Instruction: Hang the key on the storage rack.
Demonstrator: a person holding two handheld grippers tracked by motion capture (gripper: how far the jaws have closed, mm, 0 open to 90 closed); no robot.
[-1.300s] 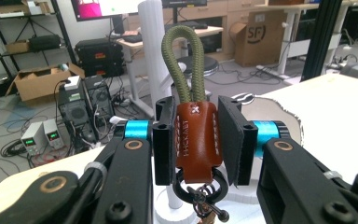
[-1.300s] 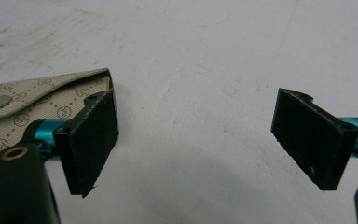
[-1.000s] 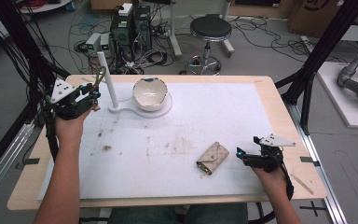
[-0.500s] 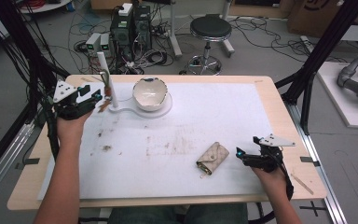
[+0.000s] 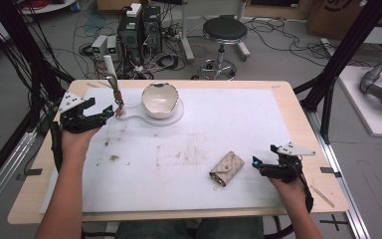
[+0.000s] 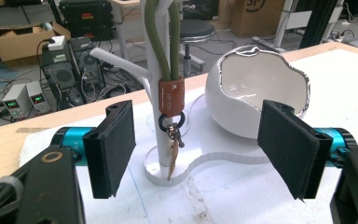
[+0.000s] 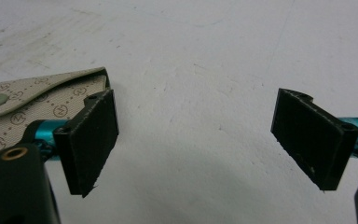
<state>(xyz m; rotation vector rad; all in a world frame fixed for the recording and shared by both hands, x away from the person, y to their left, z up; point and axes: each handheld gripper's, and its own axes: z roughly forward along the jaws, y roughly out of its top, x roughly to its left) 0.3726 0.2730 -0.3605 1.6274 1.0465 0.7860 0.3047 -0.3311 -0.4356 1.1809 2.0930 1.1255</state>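
Observation:
A white branched stand rises at the back left of the table. On it hangs a green cord key strap with a brown leather tab, a black ring and a key. My left gripper stands open just in front of the strap, with its jaws on either side and clear of it. A white bowl with a jagged silver rim sits on the stand's base. A beige patterned key pouch lies front right. My right gripper is open beside it.
A stained white mat covers most of the wooden table. Behind the table stand a stool, computer cases and many cables on the floor. Black frame posts rise at both sides.
My left gripper has drawn back to the left, away from the stand, leaving the key strap hanging there. The right gripper and pouch have not moved.

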